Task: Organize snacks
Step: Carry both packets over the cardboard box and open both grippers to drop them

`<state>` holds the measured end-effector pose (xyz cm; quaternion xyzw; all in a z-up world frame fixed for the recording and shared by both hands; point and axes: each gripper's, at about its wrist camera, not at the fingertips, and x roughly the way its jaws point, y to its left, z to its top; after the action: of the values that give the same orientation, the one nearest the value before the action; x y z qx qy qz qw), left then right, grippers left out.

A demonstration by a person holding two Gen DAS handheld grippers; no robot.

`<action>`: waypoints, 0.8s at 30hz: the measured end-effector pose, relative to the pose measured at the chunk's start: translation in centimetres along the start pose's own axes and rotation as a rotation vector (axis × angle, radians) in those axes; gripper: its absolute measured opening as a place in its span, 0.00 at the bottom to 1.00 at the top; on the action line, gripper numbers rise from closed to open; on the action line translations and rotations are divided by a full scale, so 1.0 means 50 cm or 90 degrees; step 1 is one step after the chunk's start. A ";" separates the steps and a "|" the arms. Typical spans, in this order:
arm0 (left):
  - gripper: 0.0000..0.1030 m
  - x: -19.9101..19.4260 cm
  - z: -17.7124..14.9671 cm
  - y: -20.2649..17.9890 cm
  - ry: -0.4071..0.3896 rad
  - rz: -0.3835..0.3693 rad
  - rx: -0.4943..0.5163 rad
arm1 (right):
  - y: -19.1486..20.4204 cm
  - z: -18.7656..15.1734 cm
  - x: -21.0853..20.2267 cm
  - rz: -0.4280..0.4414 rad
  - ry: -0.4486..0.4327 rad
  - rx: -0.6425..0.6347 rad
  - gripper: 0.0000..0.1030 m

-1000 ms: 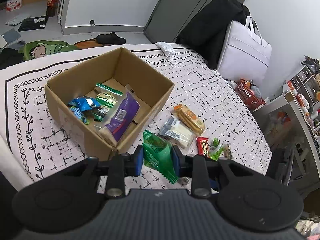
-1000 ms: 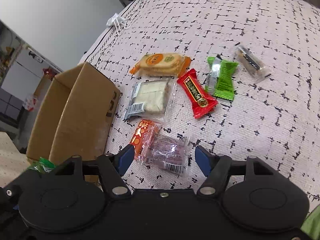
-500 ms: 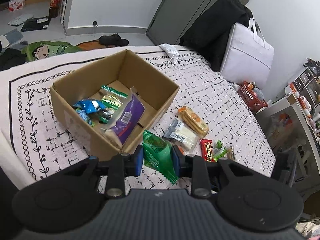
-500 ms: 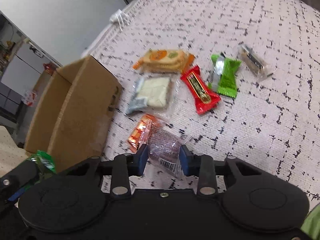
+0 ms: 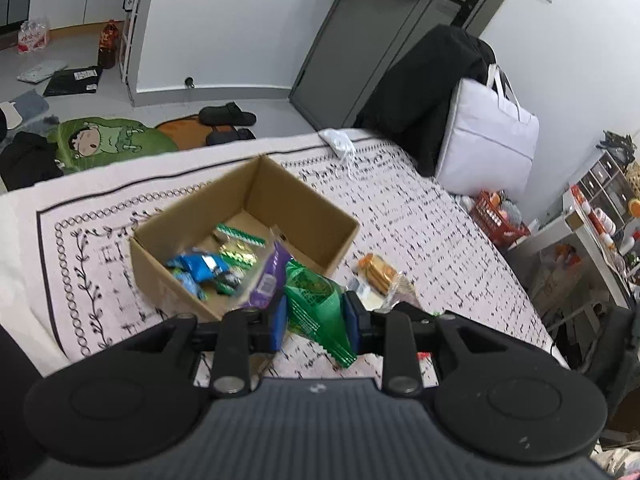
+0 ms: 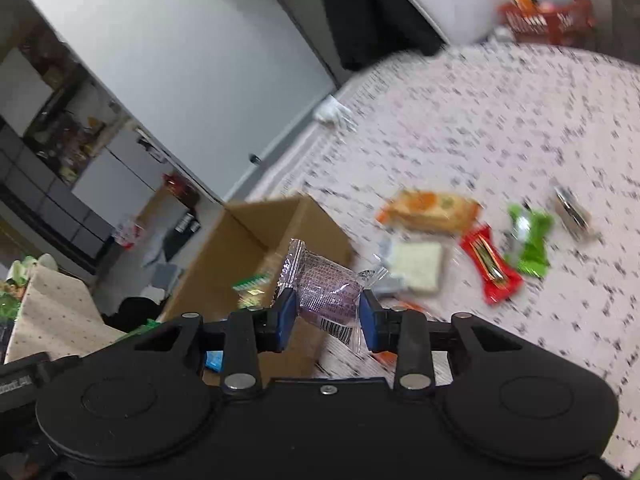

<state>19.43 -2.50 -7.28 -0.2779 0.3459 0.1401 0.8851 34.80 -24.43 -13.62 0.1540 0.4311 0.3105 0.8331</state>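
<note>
We see the left gripper (image 5: 315, 317) with its blue pads closed tight on a green snack packet (image 5: 318, 304), held in the air just beside the near right corner of the open cardboard box (image 5: 320, 240). The box sits on a patterned white cloth (image 5: 420, 216) and holds a blue packet (image 5: 200, 266), a purple packet (image 5: 270, 276) and green-and-gold wrappers (image 5: 237, 254).

The right gripper (image 6: 327, 316) has its jaws pressed against a clear purple-tinted snack wrapper (image 6: 324, 286), lifted clear of the cloth, close to the box's side. Its jaws have just been closing on that wrapper.

Farther toward the cloth's right edge lie an orange cracker pack (image 6: 432, 208), a white cake slice in clear wrap (image 6: 416, 266), a red bar (image 6: 490, 264) and a green packet (image 6: 530, 244), close together.
</note>
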 end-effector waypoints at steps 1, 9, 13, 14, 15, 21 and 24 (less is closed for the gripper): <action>0.28 -0.002 0.006 0.005 -0.003 0.001 -0.002 | 0.006 0.001 -0.001 0.008 -0.005 -0.004 0.33; 0.28 -0.002 0.049 0.058 -0.022 0.020 -0.031 | 0.073 0.026 0.015 0.062 -0.052 -0.029 0.33; 0.28 0.005 0.070 0.084 -0.028 0.029 -0.041 | 0.101 0.039 0.039 0.088 -0.066 -0.030 0.33; 0.28 0.007 0.074 0.090 -0.028 0.031 -0.042 | 0.106 0.041 0.046 0.092 -0.065 -0.031 0.33; 0.28 0.011 0.079 0.095 -0.027 0.033 -0.043 | 0.109 0.044 0.054 0.094 -0.064 -0.030 0.33; 0.28 0.042 0.097 0.117 -0.017 0.039 -0.055 | 0.107 0.050 0.088 0.087 -0.053 -0.020 0.33; 0.28 0.063 0.105 0.124 -0.011 0.037 -0.067 | 0.102 0.054 0.100 0.081 -0.052 -0.011 0.33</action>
<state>21.77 5.79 -8.73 -0.3130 0.3385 0.1862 0.8676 37.20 -17.28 -12.50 0.1866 0.3834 0.3595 0.8300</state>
